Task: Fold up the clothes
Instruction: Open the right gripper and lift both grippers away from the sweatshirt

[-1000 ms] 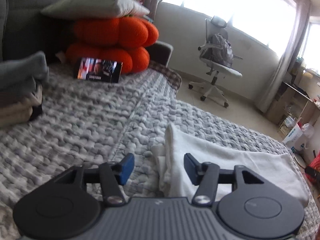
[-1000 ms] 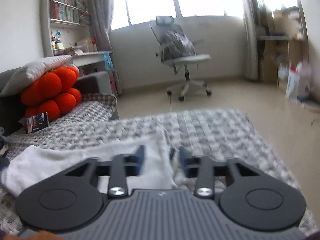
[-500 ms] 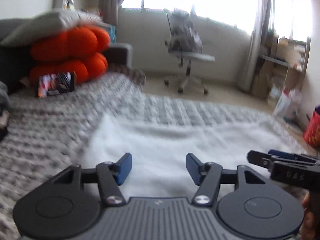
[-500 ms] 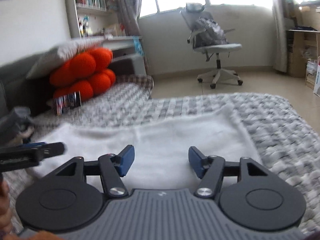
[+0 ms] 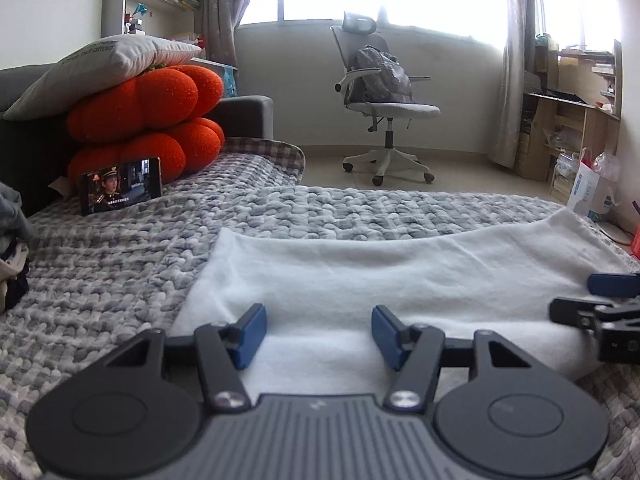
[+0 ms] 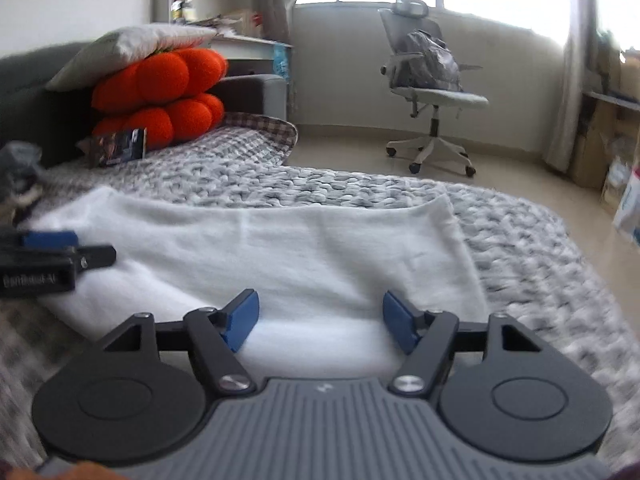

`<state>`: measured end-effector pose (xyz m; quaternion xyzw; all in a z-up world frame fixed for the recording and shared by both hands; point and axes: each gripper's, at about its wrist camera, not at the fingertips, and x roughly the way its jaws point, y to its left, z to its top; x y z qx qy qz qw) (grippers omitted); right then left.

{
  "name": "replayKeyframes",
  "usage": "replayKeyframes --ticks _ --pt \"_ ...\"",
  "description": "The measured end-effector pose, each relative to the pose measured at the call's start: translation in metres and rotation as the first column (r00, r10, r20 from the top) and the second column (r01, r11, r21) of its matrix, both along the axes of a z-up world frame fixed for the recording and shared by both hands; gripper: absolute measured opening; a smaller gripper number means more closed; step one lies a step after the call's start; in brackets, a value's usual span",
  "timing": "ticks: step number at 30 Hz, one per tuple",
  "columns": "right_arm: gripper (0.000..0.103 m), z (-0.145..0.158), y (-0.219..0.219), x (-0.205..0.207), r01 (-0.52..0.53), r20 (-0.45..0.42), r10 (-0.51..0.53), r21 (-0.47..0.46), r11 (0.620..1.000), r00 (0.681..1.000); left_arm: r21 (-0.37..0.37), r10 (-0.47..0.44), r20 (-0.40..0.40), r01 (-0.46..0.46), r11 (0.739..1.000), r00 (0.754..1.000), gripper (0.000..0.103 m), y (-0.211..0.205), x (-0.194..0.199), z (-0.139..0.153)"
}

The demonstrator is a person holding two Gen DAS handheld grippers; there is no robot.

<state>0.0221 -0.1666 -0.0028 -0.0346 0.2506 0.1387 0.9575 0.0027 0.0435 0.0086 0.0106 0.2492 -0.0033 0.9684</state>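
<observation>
Left wrist view: I read pillow [image 5: 100,58] print only partly, "...afraid"; rest too small. Phone [image 5: 120,191] caption unreadable. White garment [image 5: 400,268] lies flat, folded to long band, on knitted blanket [image 5: 120,280], nearer me than phone. Left tongs [image 5: 316,336] gape over its near edge, nothing gripped.

Right wrist view: left rig's white label blurred. Right tongs [image 6: 318,322] just opened wider, parted above garment's near edge, empty.
</observation>
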Motion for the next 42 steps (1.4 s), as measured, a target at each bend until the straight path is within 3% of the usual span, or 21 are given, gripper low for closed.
replayKeyframes --ticks 6,17,22,27,32,36,40,42 --pt "0.064 -0.001 -0.027 -0.008 -0.039 0.032 0.038 0.020 0.999 0.999 -0.032 -0.003 0.009 0.003 0.999 1.000 0.059 0.007 -0.002 -0.001" --pt "0.064 -0.003 -0.048 -0.011 -0.022 0.039 0.016 0.159 0.987 0.999 -0.076 -0.020 0.037 0.023 0.997 0.999 0.055 0.019 -0.010 0.000" --pt "0.068 -0.001 -0.039 -0.017 0.047 0.046 -0.051 0.087 0.995 0.998 -0.013 -0.062 0.045 0.063 0.998 0.997 0.071 0.007 -0.011 0.003" --pt "0.087 0.013 -0.028 -0.009 0.052 0.092 -0.057 0.060 0.997 0.994 -0.067 -0.082 0.034 0.085 0.994 0.996 0.079 0.011 0.000 0.011" --pt "0.088 0.028 -0.013 0.023 -0.009 0.103 0.000 0.088 0.996 0.995 -0.076 -0.045 0.013 0.046 0.996 0.999 0.081 0.011 0.025 0.019" --pt "0.088 0.025 0.013 0.050 -0.051 0.066 0.049 0.028 0.998 0.997 -0.095 0.005 -0.031 -0.008 0.995 1.000 0.081 0.013 0.040 0.012" --pt "0.092 0.005 0.027 0.070 0.035 -0.006 -0.037 -0.131 0.991 0.999 -0.072 0.003 -0.027 -0.005 0.997 1.000 0.081 0.010 0.044 0.008" --pt "0.099 0.002 0.017 0.072 0.097 -0.022 -0.100 -0.117 0.988 0.995 -0.073 0.003 -0.028 -0.005 0.997 1.000 0.081 0.012 0.048 0.009"
